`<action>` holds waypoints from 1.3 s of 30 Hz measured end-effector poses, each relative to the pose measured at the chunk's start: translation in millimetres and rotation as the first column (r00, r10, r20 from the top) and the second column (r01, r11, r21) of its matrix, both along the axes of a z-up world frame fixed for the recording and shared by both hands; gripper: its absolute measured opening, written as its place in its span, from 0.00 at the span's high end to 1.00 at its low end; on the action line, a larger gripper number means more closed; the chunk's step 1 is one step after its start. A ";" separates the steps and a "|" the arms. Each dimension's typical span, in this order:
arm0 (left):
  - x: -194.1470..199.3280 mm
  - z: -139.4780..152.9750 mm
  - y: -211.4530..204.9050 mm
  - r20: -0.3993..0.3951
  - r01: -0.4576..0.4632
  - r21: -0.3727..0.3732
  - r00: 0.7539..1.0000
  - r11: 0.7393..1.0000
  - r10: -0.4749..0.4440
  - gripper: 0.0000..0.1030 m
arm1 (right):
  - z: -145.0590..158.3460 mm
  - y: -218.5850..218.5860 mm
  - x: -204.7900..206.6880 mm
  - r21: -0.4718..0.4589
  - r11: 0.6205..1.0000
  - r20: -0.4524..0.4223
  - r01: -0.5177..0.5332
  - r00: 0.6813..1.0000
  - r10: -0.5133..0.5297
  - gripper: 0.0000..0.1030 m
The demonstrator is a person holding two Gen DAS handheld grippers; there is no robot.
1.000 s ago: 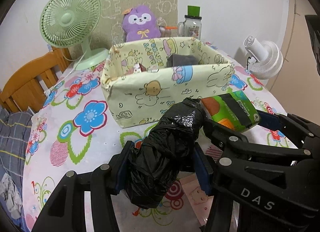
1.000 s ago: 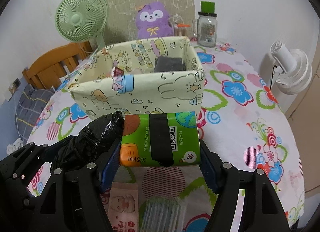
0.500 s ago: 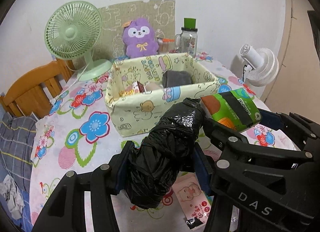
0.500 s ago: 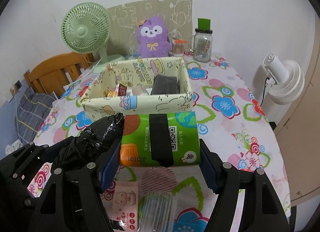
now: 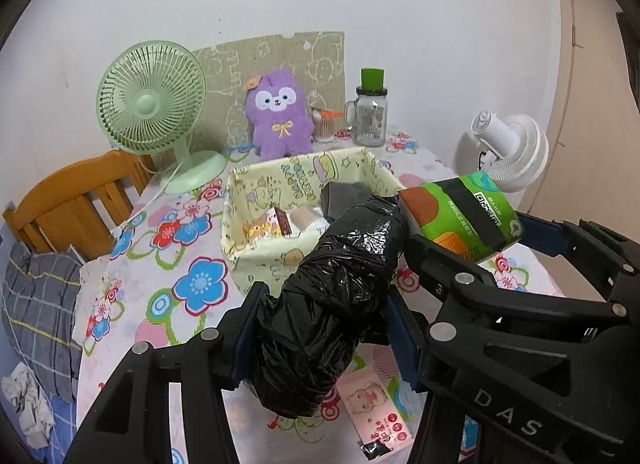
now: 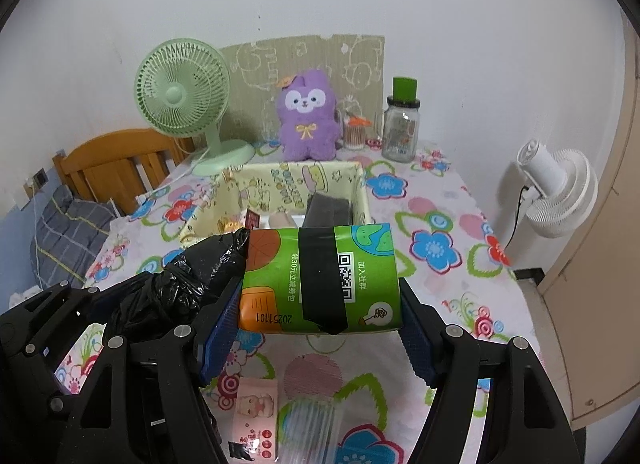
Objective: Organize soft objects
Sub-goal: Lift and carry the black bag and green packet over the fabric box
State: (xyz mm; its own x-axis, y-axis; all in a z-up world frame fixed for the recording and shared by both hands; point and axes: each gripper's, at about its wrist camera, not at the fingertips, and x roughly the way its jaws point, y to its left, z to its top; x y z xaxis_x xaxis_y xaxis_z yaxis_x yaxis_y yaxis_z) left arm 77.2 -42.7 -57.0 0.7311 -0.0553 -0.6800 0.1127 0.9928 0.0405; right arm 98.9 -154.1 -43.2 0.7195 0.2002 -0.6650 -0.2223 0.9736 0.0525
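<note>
My left gripper (image 5: 322,328) is shut on a black plastic-bag bundle (image 5: 336,296), held up over the flowered table. Beside it my right gripper (image 6: 320,304) is shut on a green tissue pack (image 6: 320,276) with a black band; the same green tissue pack (image 5: 460,215) shows at the right of the left wrist view. Beyond both stands a cream fabric basket (image 5: 260,252) printed with cartoon animals, holding a dark grey folded item (image 6: 328,209) and small packets. The basket (image 6: 280,179) lies just behind the held pack.
A pink wipes packet (image 6: 256,420) and a clear sleeve (image 6: 308,424) lie on the table below the grippers. At the back stand a green fan (image 5: 152,103), purple plush (image 5: 280,115) and glass jar (image 5: 370,115). White fan (image 6: 556,191) right, wooden chair (image 5: 72,199) left.
Both grippers have risen with their loads still gripped. The basket now sits lower in the views and more of its inside shows.
</note>
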 end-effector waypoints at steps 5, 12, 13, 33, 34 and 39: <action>-2.0 11.7 0.8 0.030 -0.003 0.003 1.000 1.000 0.003 0.43 | 11.7 0.3 -1.6 0.004 1.000 0.024 -0.004 1.000 0.004 0.28; -2.5 22.4 3.2 0.047 -0.011 0.000 0.999 1.000 0.011 0.43 | 22.1 4.0 -0.9 0.006 1.000 0.045 -0.013 0.999 0.013 0.28; -2.7 24.0 3.3 0.050 -0.012 0.000 0.999 1.000 0.012 0.43 | 24.2 4.3 -0.4 0.006 1.000 0.050 -0.014 0.999 0.014 0.28; 26.0 36.3 8.8 0.068 -0.008 -0.001 0.998 1.000 0.008 0.43 | 34.7 11.0 30.4 0.005 1.000 0.066 -0.010 0.998 0.010 0.28; 28.8 36.4 9.4 0.067 -0.008 -0.002 0.998 1.000 0.008 0.43 | 34.7 11.8 33.2 0.003 1.000 0.065 -0.011 0.998 0.010 0.28; 43.1 36.9 11.7 0.063 -0.010 0.000 0.998 1.000 0.010 0.43 | 34.6 13.5 48.9 0.006 1.000 0.061 -0.013 0.998 0.012 0.28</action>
